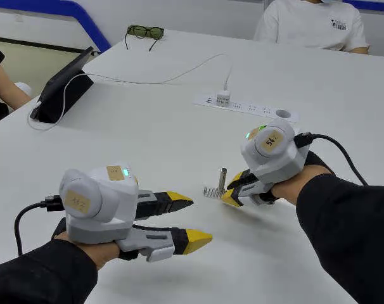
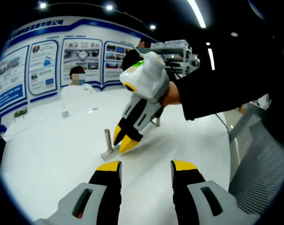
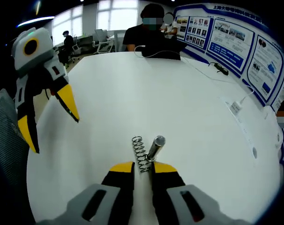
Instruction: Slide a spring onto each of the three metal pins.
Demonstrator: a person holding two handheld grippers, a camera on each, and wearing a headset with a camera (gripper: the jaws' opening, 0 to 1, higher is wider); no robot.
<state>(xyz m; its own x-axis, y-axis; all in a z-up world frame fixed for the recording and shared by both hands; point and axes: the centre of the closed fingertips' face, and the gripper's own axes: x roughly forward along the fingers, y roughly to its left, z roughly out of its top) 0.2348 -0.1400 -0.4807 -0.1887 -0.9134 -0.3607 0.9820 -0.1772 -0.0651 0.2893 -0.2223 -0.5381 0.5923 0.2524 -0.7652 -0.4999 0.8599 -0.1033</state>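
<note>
The step in hand looks like threading a spring: the right gripper (image 3: 143, 168) has its jaws drawn narrow, pinched on the near end of a spring (image 3: 140, 151). A pin (image 3: 156, 145) stands just beside the spring, at the right jaw's tip. Whether the jaws also catch the pin's foot, I cannot tell. In the head view the pin stands upright on the table (image 1: 166, 126) and the spring lies flat at its base, so no spring is on a pin yet; 1 pin and 1 spring are in sight.

The next move, I judge, calls for raising the spring above the pin's top, lining its bore with the shaft and sliding it down, with the pin steadied so it does not topple.

The right hand tilts its gripper down to the table. The left gripper (image 1: 191, 218) hovers low, well apart from the work, jaws wide and holding nothing, pointed toward the pin.
</note>
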